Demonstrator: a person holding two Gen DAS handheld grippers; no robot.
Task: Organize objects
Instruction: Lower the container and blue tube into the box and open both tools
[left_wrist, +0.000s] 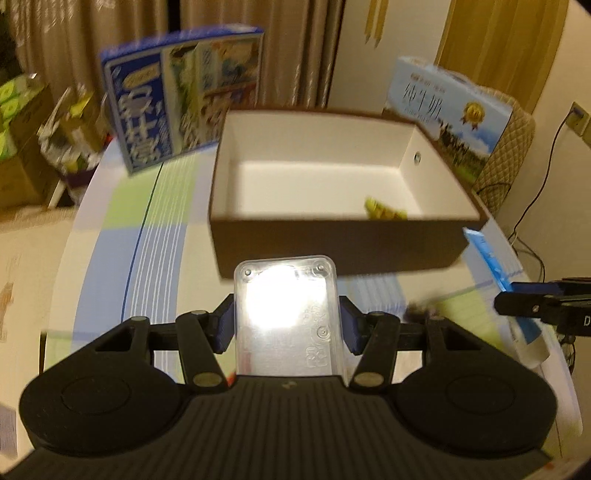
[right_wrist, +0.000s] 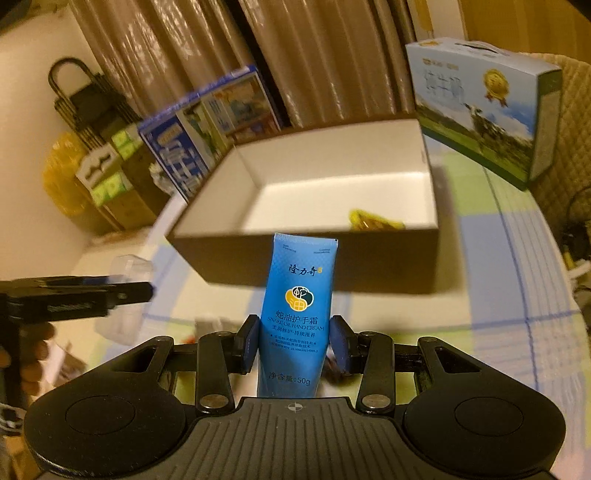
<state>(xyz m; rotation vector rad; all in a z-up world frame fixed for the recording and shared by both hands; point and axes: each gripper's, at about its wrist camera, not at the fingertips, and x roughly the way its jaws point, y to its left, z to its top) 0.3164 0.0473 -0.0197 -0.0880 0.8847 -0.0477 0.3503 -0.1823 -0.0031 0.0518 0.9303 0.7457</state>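
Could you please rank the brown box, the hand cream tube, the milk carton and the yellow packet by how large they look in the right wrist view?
1. brown box
2. milk carton
3. hand cream tube, though it looms large because the right gripper holds it close to the camera
4. yellow packet, partly hidden inside the box

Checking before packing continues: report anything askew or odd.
The dark-blue printed carton behind the open brown box leans tilted instead of standing square. Nothing looks spilled or damaged.
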